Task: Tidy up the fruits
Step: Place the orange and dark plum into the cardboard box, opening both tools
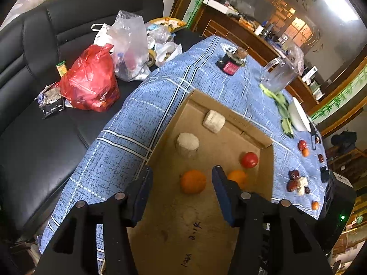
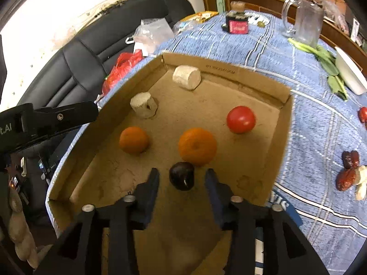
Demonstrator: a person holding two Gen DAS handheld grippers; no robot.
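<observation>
A shallow cardboard box [image 1: 231, 116] [image 2: 224, 70] lies on the blue checked tablecloth. It holds two oranges [image 1: 193, 181] [image 2: 197, 146], a second orange [image 2: 134, 139], a red tomato [image 1: 249, 159] [image 2: 240, 119] and two pale cylinder pieces [image 1: 187, 144] [image 2: 187, 77]. My left gripper [image 1: 182, 174] is open above the box, over the left orange. My right gripper [image 2: 182, 175] is open, with a dark plum-like fruit [image 2: 182, 176] lying between its fingers on the box floor. Red dates and small fruits [image 1: 296, 182] [image 2: 347, 170] lie on the cloth to the right of the box.
A glass pitcher [image 1: 278, 74] [image 2: 306, 19], a white plate [image 1: 298, 114] [image 2: 349, 73], green leaves [image 2: 325, 60] and a small dark bottle [image 1: 231, 63] [image 2: 237, 24] stand at the table's far side. A black sofa [image 1: 34, 91] with plastic bags [image 1: 91, 82] lies to the left.
</observation>
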